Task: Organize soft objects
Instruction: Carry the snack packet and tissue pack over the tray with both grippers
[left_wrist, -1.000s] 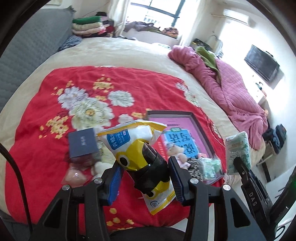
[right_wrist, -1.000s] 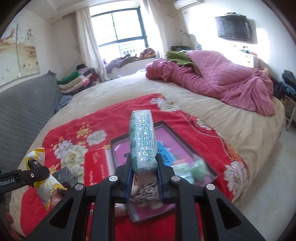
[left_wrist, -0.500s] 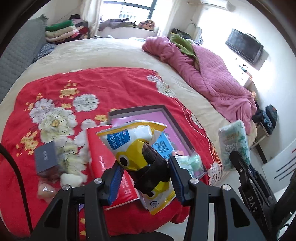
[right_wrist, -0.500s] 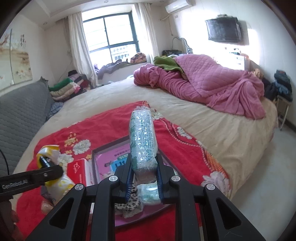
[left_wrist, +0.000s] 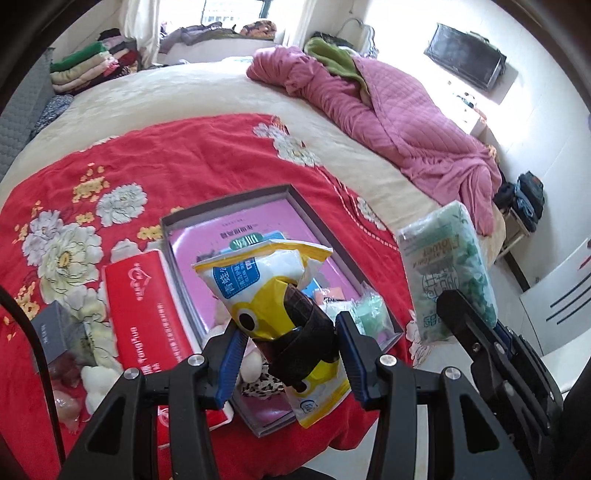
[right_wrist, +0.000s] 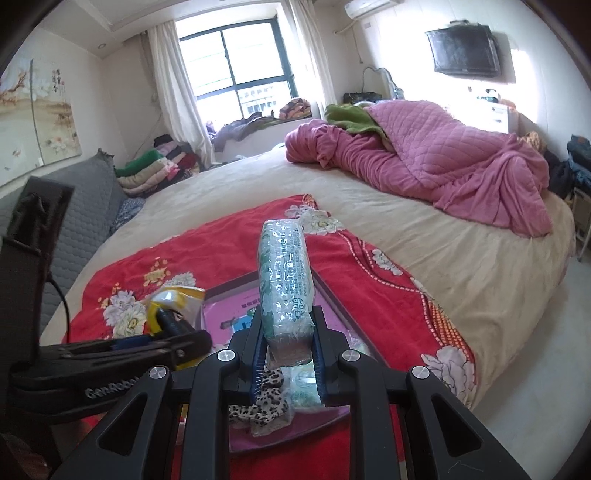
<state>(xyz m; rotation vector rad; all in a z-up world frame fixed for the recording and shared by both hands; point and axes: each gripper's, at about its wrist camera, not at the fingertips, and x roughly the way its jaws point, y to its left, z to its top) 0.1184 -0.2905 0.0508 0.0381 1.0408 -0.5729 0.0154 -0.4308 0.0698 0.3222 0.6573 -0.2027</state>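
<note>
My left gripper (left_wrist: 290, 356) is shut on a yellow and white pouch with a black cap (left_wrist: 275, 295), held above the near end of a grey tray with a pink lining (left_wrist: 236, 214). The pouch also shows in the right wrist view (right_wrist: 173, 306). My right gripper (right_wrist: 288, 354) is shut on a green and white tissue pack (right_wrist: 286, 280), held upright above the same tray (right_wrist: 332, 299); the pack shows at the right in the left wrist view (left_wrist: 447, 266). A leopard-print cloth (right_wrist: 269, 398) and small soft items lie in the tray's near end.
A red tissue box (left_wrist: 147, 310) lies left of the tray on the red floral blanket (left_wrist: 184, 155). A grey box (left_wrist: 55, 332) and white fluffy items (left_wrist: 98, 380) lie further left. A pink quilt (right_wrist: 443, 166) is heaped far right. The bed edge is close below me.
Both grippers have moved right along the bed with their loads. The tray now sits under the left gripper, and the red tissue box has come into view.
</note>
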